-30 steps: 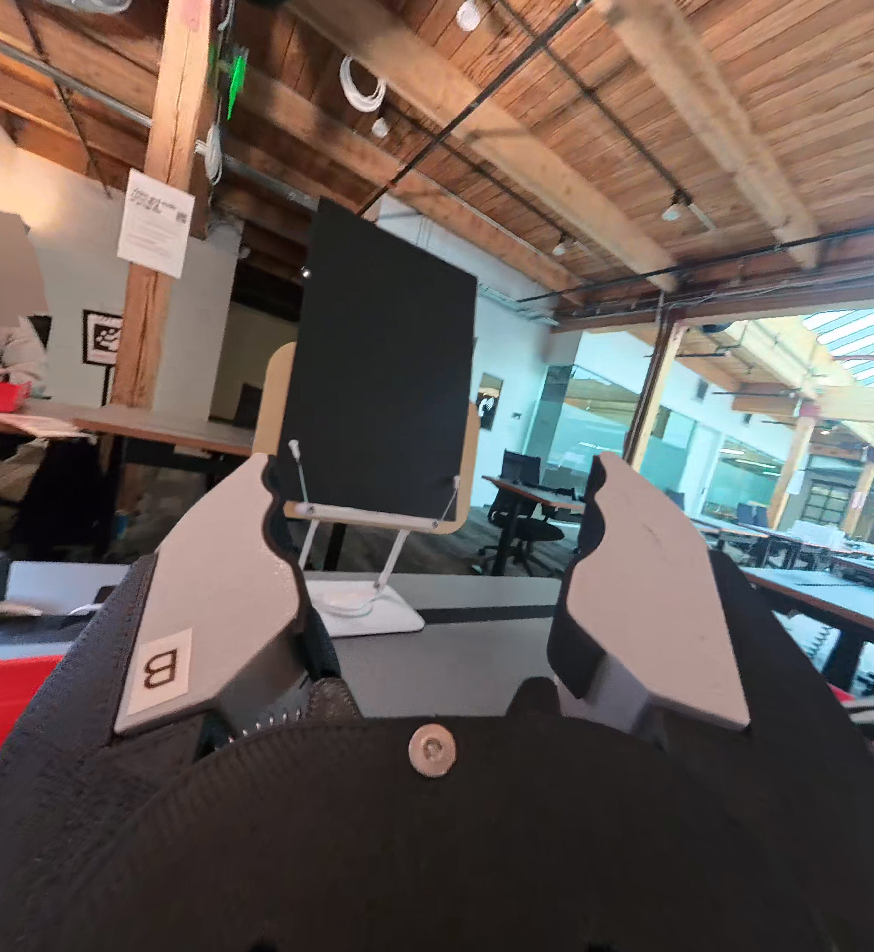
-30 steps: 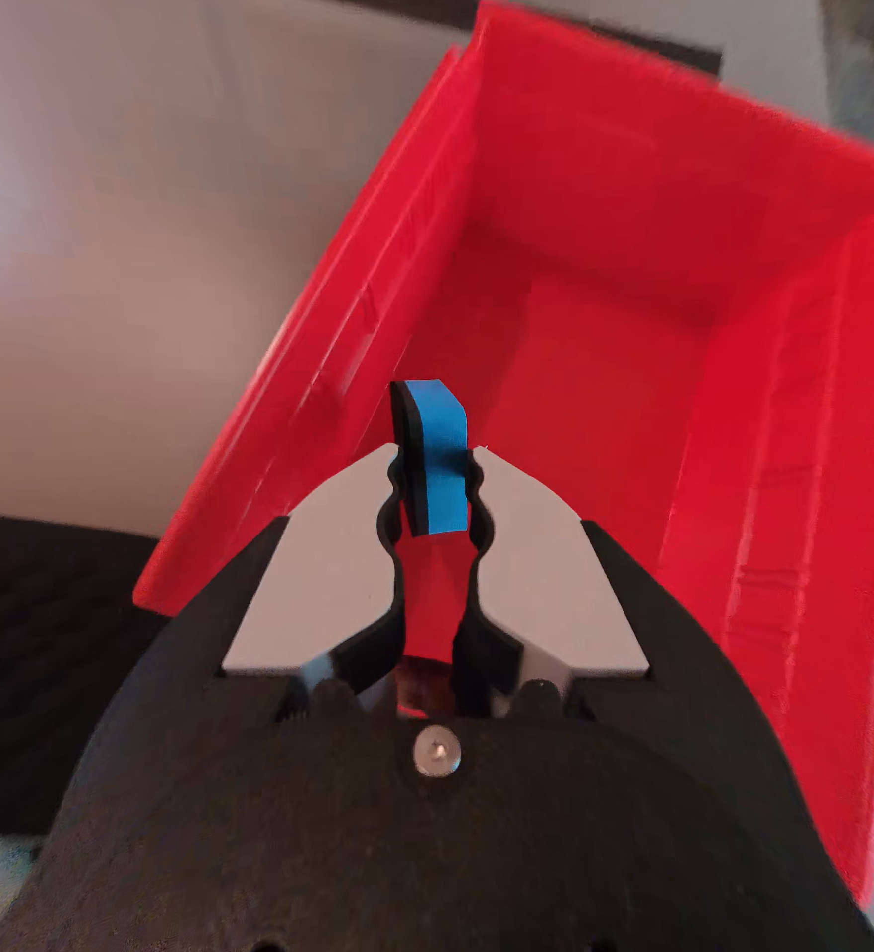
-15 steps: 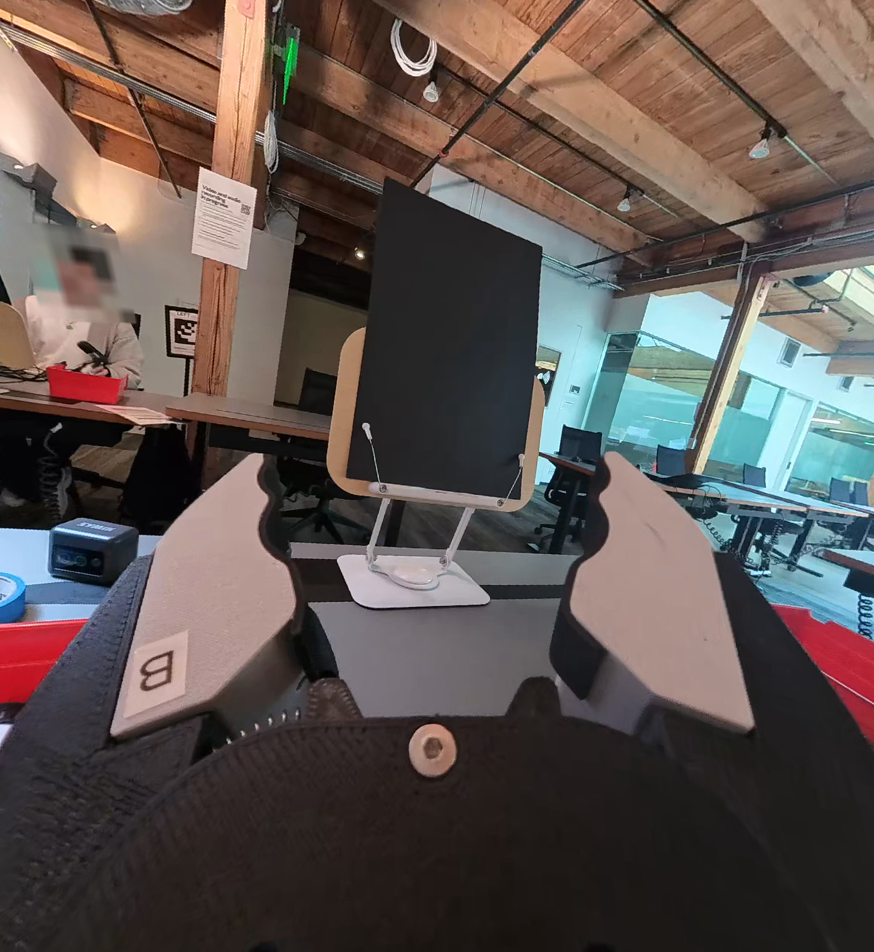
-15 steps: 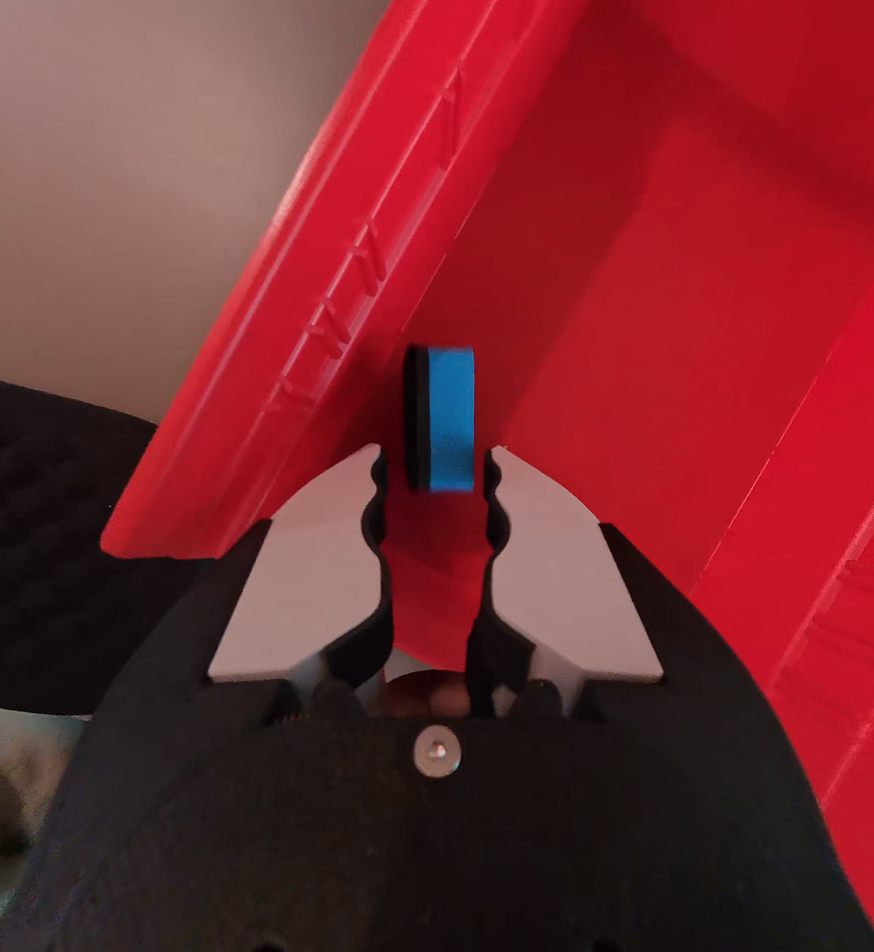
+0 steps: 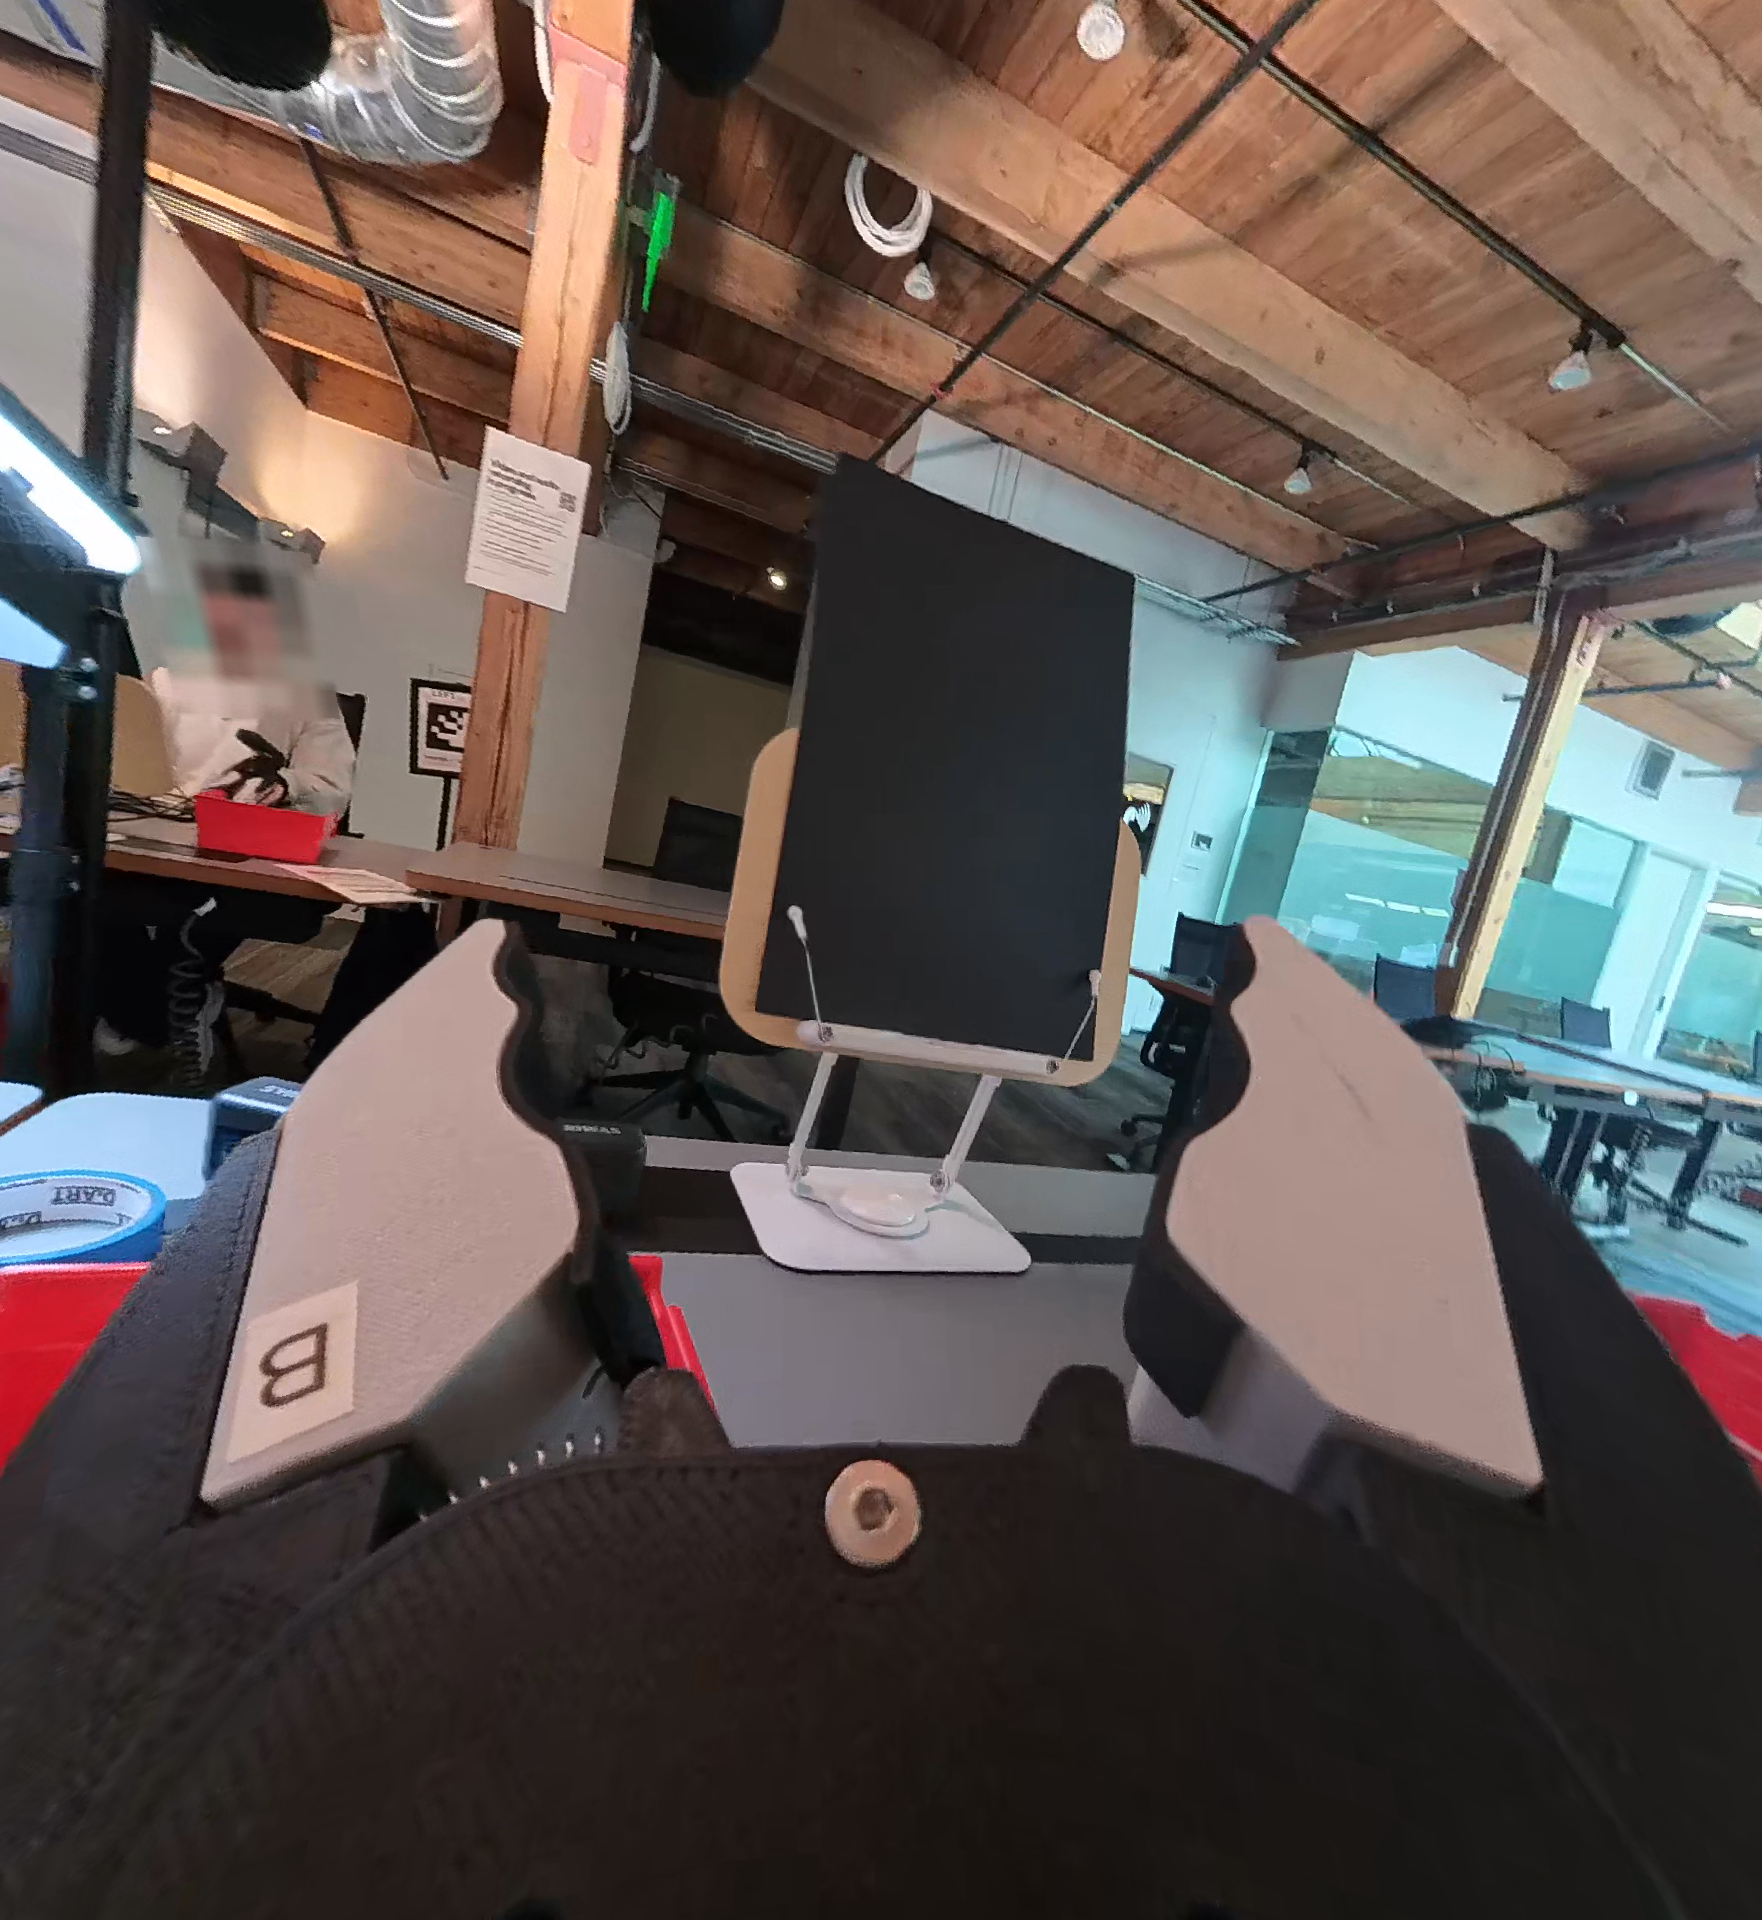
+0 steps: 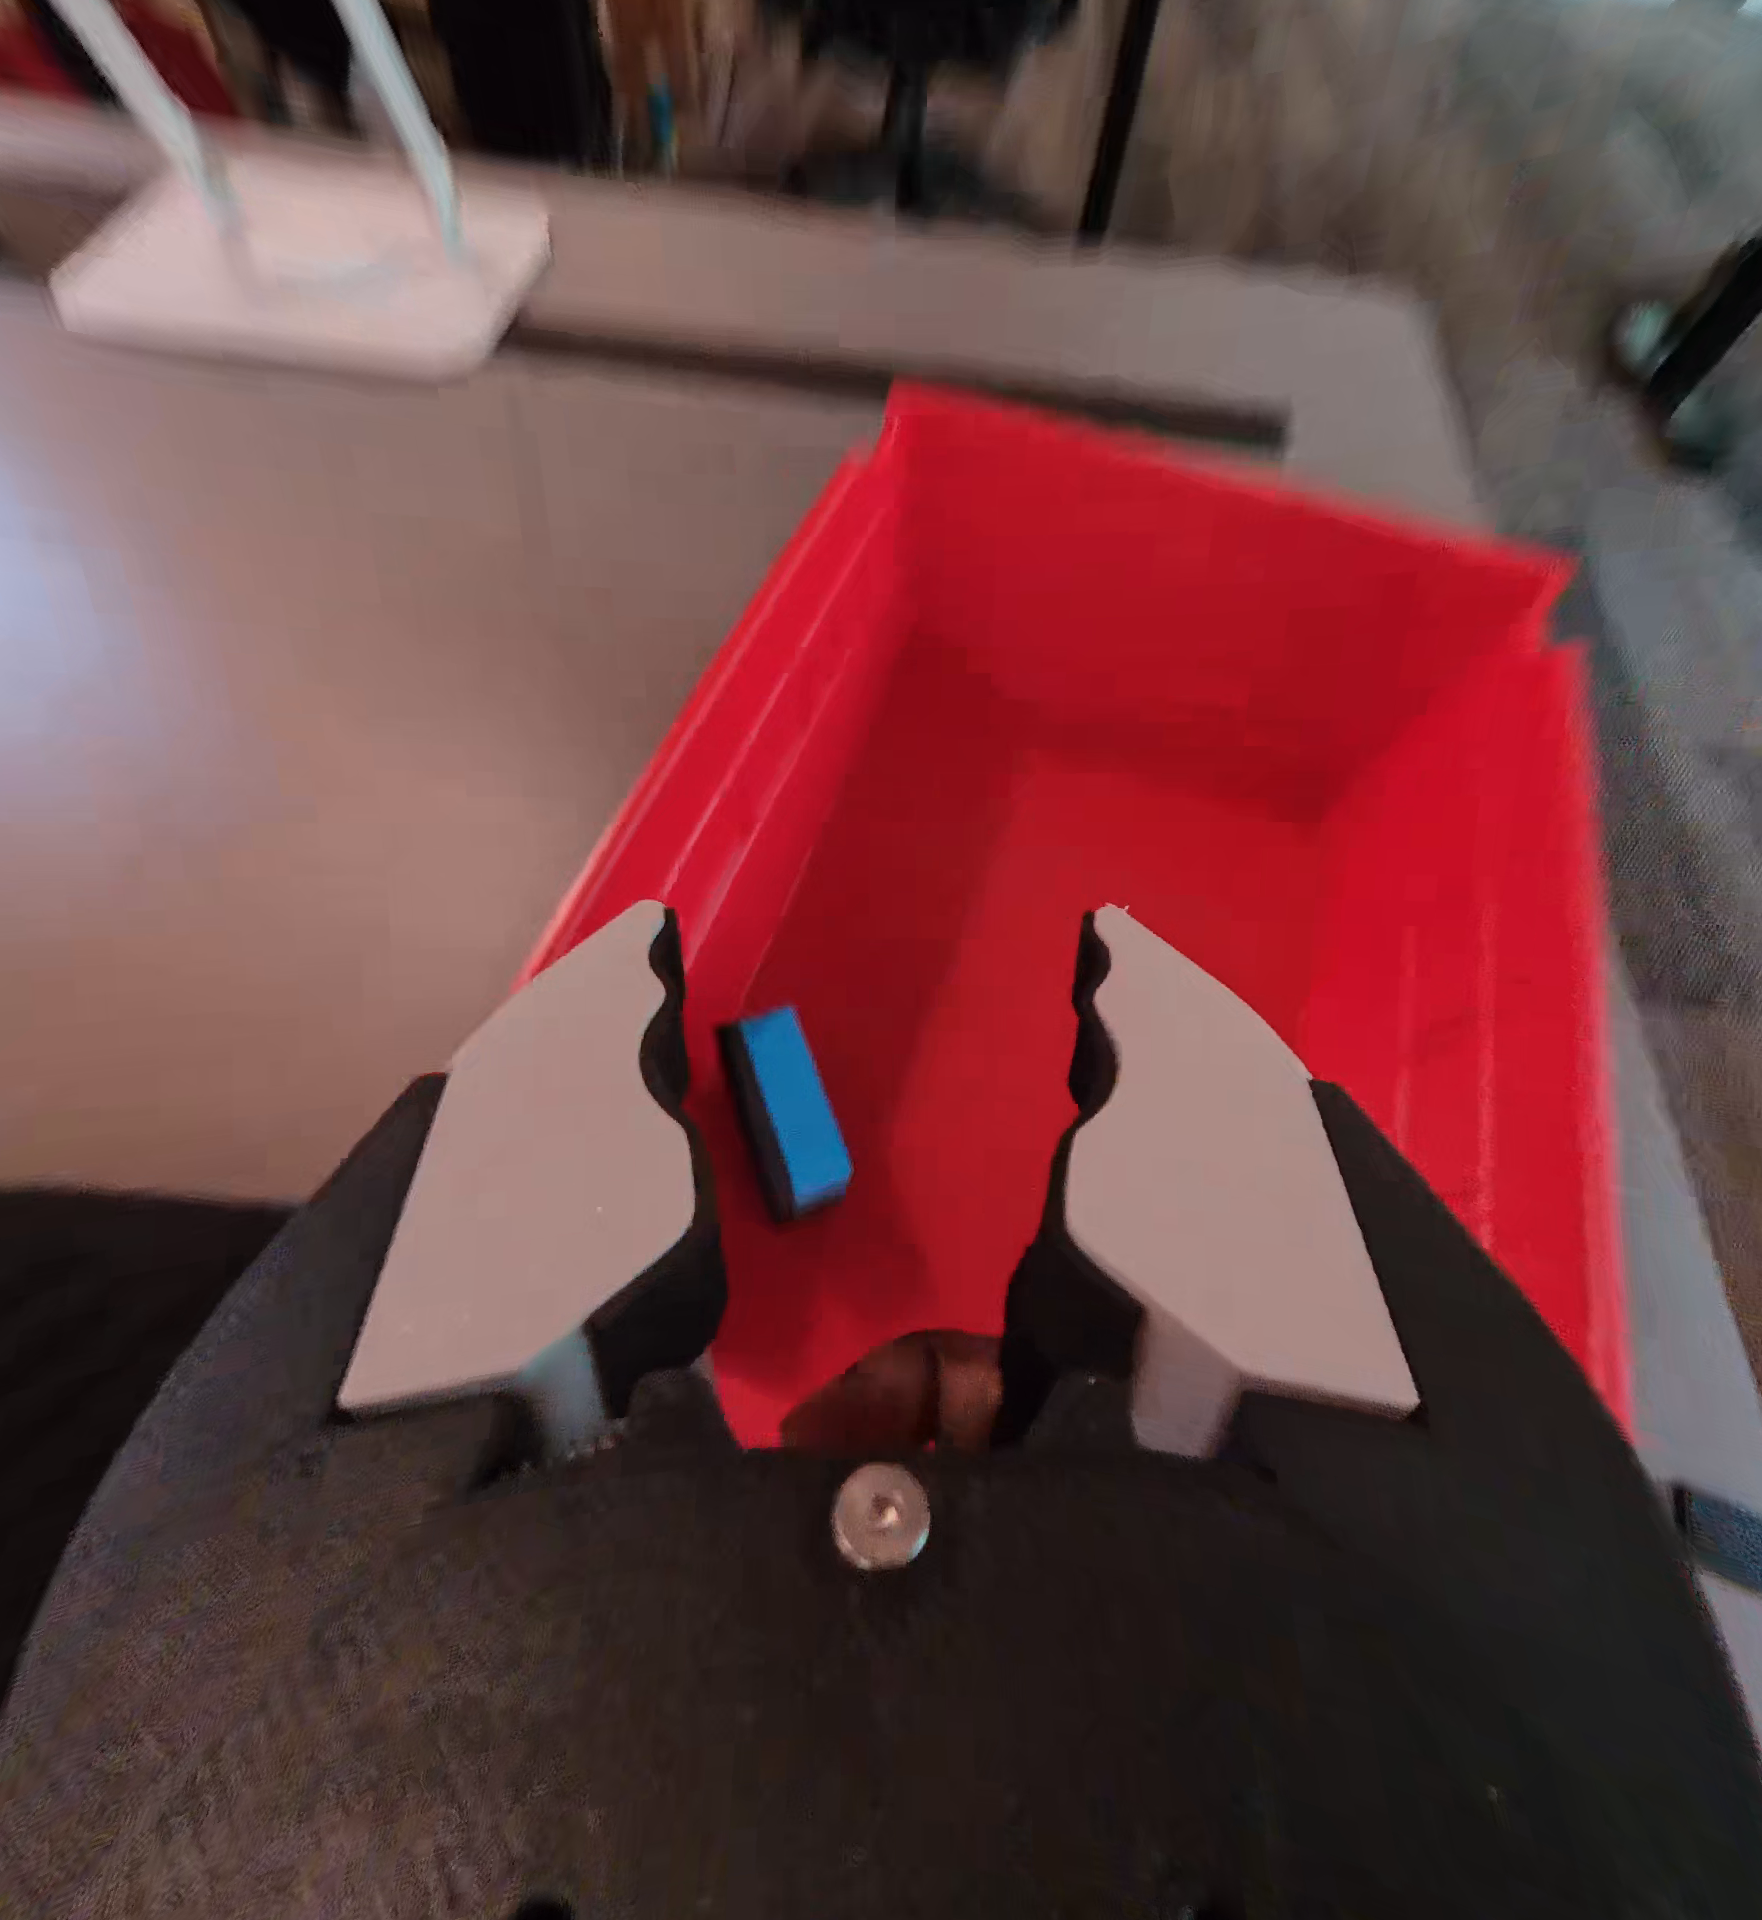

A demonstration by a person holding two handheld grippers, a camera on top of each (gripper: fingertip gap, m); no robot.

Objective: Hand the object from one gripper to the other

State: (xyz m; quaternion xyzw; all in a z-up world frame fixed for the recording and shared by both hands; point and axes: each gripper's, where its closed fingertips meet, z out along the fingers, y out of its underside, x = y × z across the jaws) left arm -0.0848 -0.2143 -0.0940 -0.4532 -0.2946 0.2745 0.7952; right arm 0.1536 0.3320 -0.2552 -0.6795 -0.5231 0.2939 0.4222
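Observation:
A small blue and black block [image 6: 785, 1110] lies on the floor of a red bin [image 6: 1479, 935] in the right wrist view, near the bin's left wall. My right gripper [image 6: 877, 935] is open and empty above the bin, with the block between its fingers and close to the left one. My left gripper [image 5: 872, 956] is open and empty, held level above the grey table [image 5: 908, 1371] and pointing at a tablet stand. The block does not show in the left wrist view.
A black tablet on a white stand [image 5: 944, 831] sits at the table's far edge; its base shows in the right wrist view [image 6: 316, 281]. A blue tape roll [image 5: 25, 1221] and red bins [image 5: 15, 1340] lie left. A black mat [image 6: 56, 1351] lies left of the bin. The left gripper's tips are roughly 60 cm from the right gripper's.
My right gripper opened and let go of the blue block, which now lies in the red bin. It also pulled up and back. My left gripper turned slightly to the left.

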